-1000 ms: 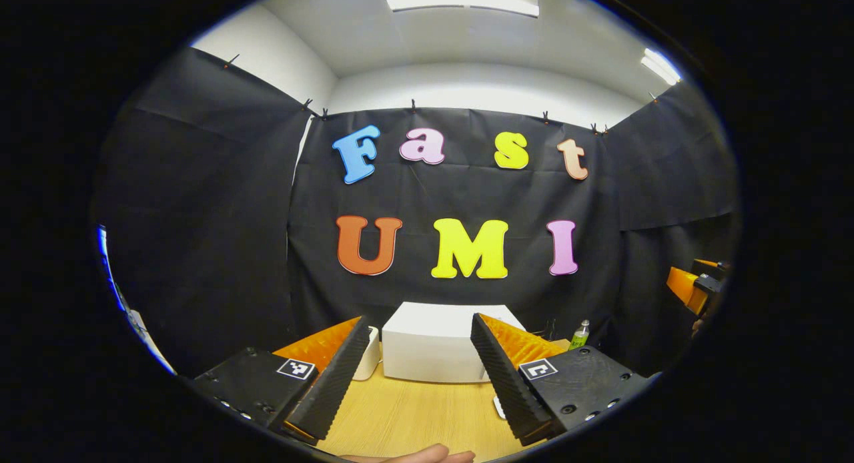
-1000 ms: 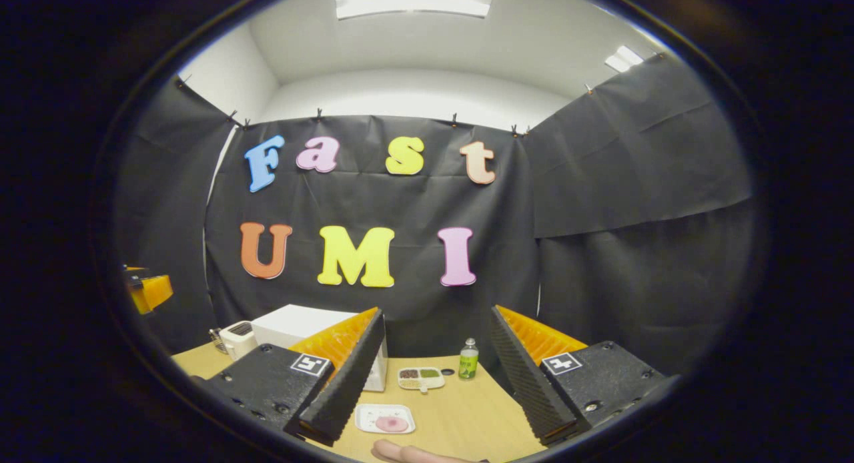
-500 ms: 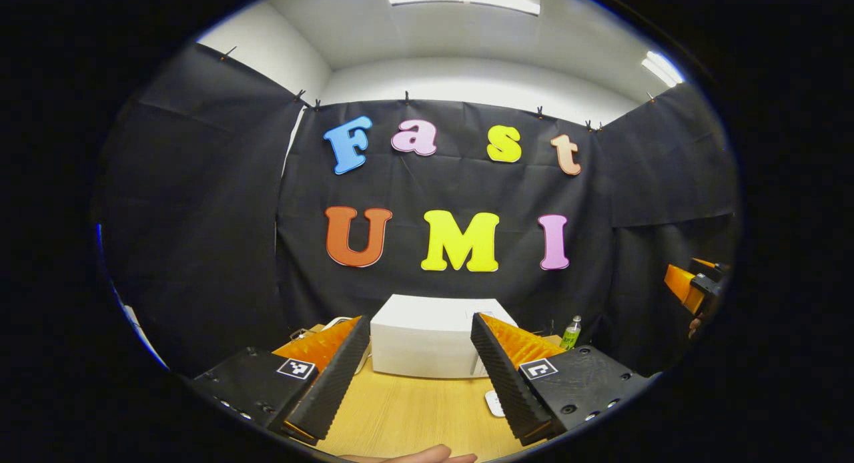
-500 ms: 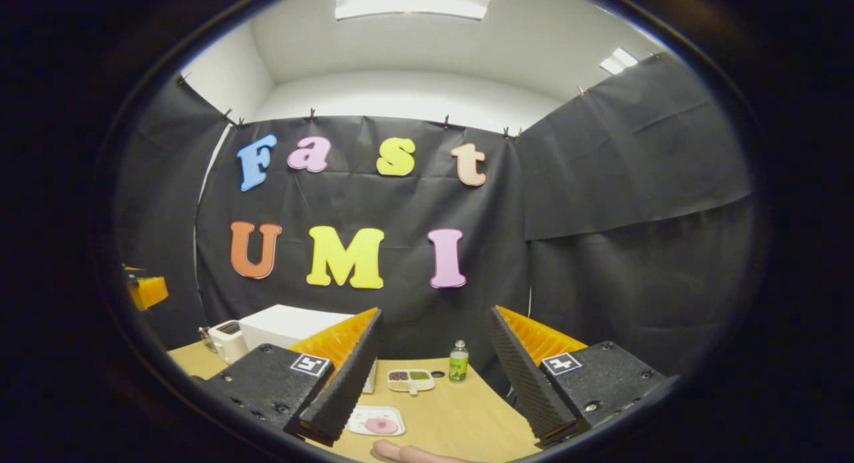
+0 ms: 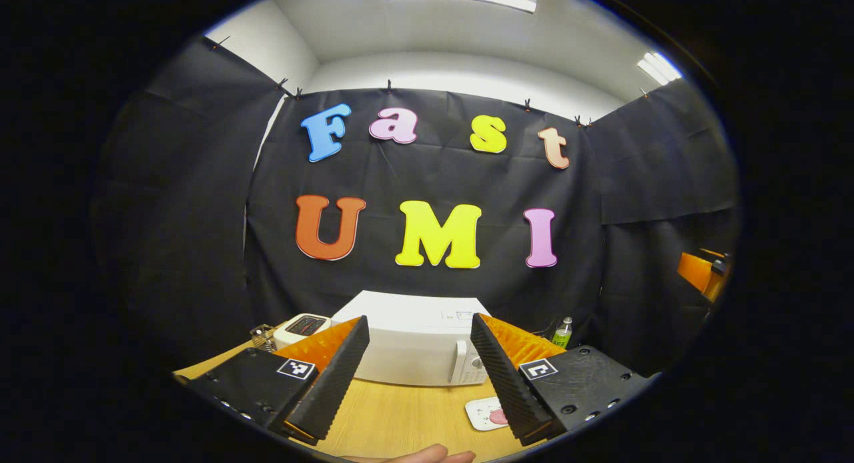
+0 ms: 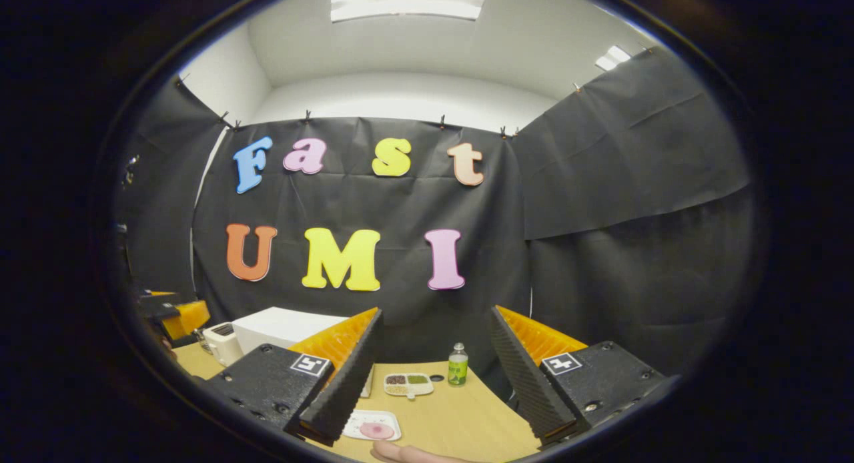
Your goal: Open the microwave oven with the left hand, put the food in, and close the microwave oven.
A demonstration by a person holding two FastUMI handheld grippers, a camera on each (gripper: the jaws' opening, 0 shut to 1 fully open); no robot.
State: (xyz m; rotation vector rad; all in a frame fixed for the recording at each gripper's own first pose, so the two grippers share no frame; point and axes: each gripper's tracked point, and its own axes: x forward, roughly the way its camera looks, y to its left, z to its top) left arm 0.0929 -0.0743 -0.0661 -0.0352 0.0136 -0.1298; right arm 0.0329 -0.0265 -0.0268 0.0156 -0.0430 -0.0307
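The left tongs [image 5: 417,376] hang above the wooden tabletop [image 5: 400,416] with their two fingers spread wide apart and nothing between them. Straight beyond that gap sits the one white microwave oven [image 5: 413,339], door closed, its control panel at the right end, clear of the fingers and farther back on the tabletop. A small white toaster-like appliance [image 5: 301,327] stands just beside the microwave's left end. Near the right finger of the left tongs lies one white plate with pink food [image 5: 486,413], partly hidden by that finger. A single green-labelled bottle [image 5: 562,332] stands at the back by the black cloth wall. The right tongs [image 6: 434,376] are likewise parted and empty, held above the tabletop; the same plate of pink food [image 6: 373,426] lies below and a little left of their gap, close to the left finger. Farther back sits one divided tray [image 6: 408,383] with dark and green fillings, and the bottle [image 6: 458,373] just beside it. The microwave [image 6: 287,326] is off to the left, partly behind the left finger.
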